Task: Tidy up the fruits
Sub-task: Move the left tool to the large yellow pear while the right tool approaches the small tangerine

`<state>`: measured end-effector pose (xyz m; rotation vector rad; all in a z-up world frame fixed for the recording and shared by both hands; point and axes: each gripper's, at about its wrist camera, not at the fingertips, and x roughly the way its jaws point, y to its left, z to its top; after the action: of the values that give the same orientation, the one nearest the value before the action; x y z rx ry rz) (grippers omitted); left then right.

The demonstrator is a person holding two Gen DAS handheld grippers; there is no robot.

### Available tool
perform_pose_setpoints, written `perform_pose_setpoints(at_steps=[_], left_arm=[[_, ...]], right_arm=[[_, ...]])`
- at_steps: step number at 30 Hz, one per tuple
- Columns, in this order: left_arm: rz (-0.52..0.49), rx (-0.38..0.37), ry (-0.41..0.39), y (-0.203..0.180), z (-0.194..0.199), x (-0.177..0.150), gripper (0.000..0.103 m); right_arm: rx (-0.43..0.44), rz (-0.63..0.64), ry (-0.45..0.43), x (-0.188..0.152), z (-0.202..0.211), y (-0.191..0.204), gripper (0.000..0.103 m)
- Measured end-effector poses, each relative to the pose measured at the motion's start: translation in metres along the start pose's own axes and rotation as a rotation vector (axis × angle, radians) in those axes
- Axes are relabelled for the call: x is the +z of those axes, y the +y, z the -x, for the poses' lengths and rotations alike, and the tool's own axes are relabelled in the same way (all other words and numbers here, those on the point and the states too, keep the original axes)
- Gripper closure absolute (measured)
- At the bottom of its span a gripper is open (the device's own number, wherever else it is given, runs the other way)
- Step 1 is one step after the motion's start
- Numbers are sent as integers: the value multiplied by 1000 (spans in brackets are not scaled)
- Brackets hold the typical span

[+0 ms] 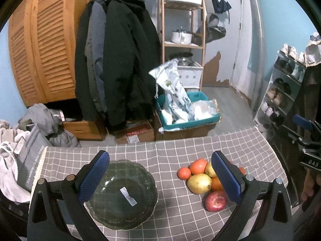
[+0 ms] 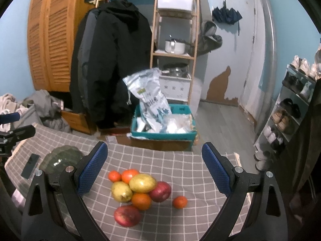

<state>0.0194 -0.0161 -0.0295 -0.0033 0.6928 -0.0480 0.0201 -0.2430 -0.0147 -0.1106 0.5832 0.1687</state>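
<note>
A dark glass bowl [image 1: 122, 194] with a scalloped rim sits empty on the grey checked tablecloth [image 1: 176, 152]; a small label is stuck inside it. My left gripper [image 1: 160, 164] hovers open above the bowl's right side. To its right lies a heap of fruit: a yellow pear [image 1: 199, 183], a red apple [image 1: 216, 200], several oranges [image 1: 197, 165]. In the right wrist view the same heap shows pears [image 2: 142, 183], red apples [image 2: 127, 215], oranges [image 2: 141, 201] and a lone orange [image 2: 180, 202]. My right gripper [image 2: 154, 156] is open above the heap, holding nothing. The bowl [image 2: 62, 158] lies to its left.
A dark phone [image 2: 30, 165] lies on the cloth left of the bowl. Beyond the table's far edge stand a teal crate [image 1: 188, 110] of bags on cardboard boxes, hanging black coats [image 1: 120, 60], a wooden shelf [image 1: 182, 30] and a shoe rack [image 1: 284, 84] at right.
</note>
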Motion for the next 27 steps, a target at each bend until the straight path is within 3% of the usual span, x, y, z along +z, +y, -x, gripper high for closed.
perform_pose_setpoints(at_steps=[12,20,27], left_arm=[[-15,-45,133,-18,-49,-13,1],[-36,-69,249,-40,-89,-29,1],[-61,-64,295,-51,-106,-35,1]], right_arm=[[-57,14,163,-31,-39,-20,10],[-43,-42,280,-55,-63,-40,10],[-35,-72,354,-70,-83,-53,10]])
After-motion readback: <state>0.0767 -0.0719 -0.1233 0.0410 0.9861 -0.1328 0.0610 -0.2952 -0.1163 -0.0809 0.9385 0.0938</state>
